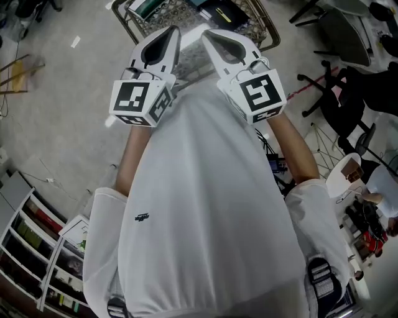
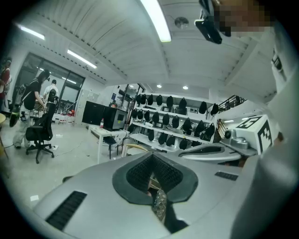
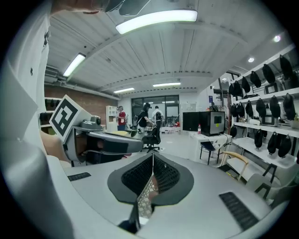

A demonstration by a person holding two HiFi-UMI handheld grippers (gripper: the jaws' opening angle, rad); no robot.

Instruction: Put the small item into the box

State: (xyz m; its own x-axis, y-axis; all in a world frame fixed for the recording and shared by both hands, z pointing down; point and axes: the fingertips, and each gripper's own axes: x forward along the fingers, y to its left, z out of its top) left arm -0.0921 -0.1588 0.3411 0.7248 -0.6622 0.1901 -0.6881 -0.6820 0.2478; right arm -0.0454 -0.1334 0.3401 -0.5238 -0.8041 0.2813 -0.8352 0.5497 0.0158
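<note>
No small item and no box shows in any view. The person holds both grippers up in front of a white shirt (image 1: 205,186), side by side, jaws pointing out into the room. My left gripper (image 1: 164,37) is shut with nothing between its dark ribbed pads (image 2: 140,172). My right gripper (image 1: 217,37) is shut and holds nothing either, its pads (image 3: 163,173) meeting along a thin seam. Each gripper view shows the other gripper alongside: the right gripper (image 2: 219,150) and the left gripper (image 3: 110,142).
A metal-framed stand (image 1: 186,15) with a patterned top sits on the floor beyond the jaws. Black office chairs (image 1: 339,93) stand at the right. Wall shelves (image 2: 168,122) carry several dark items. A white table (image 3: 212,140) and distant people (image 3: 147,114) are across the room.
</note>
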